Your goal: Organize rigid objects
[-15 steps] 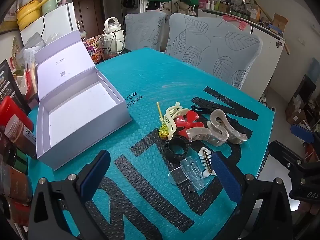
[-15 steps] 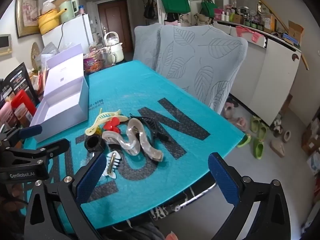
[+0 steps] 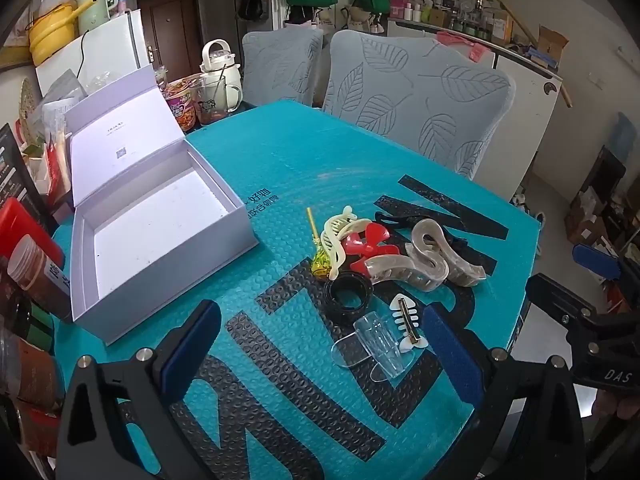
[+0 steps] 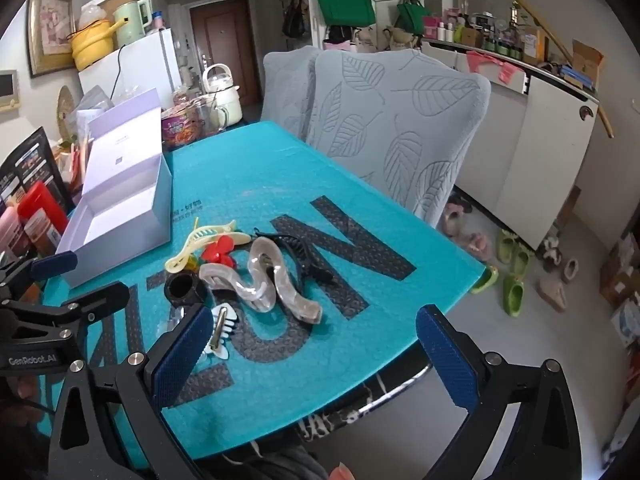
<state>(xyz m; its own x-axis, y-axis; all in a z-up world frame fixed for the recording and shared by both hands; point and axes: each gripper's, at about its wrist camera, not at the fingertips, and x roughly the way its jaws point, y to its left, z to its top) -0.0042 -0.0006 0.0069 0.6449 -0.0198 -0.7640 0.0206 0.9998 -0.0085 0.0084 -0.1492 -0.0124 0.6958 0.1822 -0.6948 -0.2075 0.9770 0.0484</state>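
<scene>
A pile of hair accessories lies on the teal table: a cream claw clip (image 3: 338,236), a red bow clip (image 3: 366,242), a wavy translucent clip (image 3: 424,258), a black ring (image 3: 349,294), a white fishbone clip (image 3: 408,320) and a clear plastic piece (image 3: 374,346). The same pile shows in the right wrist view, with the wavy clip (image 4: 276,280) and the fishbone clip (image 4: 222,330). An open lavender box (image 3: 160,224) stands empty at the left. My left gripper (image 3: 324,352) is open and empty, near the clear piece. My right gripper (image 4: 316,348) is open and empty, at the table's front edge.
Two leaf-patterned chairs (image 3: 416,104) stand behind the table. Cups, a kettle and a noodle bowl (image 3: 182,106) crowd the far left corner. Bottles and jars (image 3: 28,264) line the left edge. Slippers (image 4: 510,264) lie on the floor to the right.
Both views have shifted only slightly. The objects on the table have not moved and both grippers stay open.
</scene>
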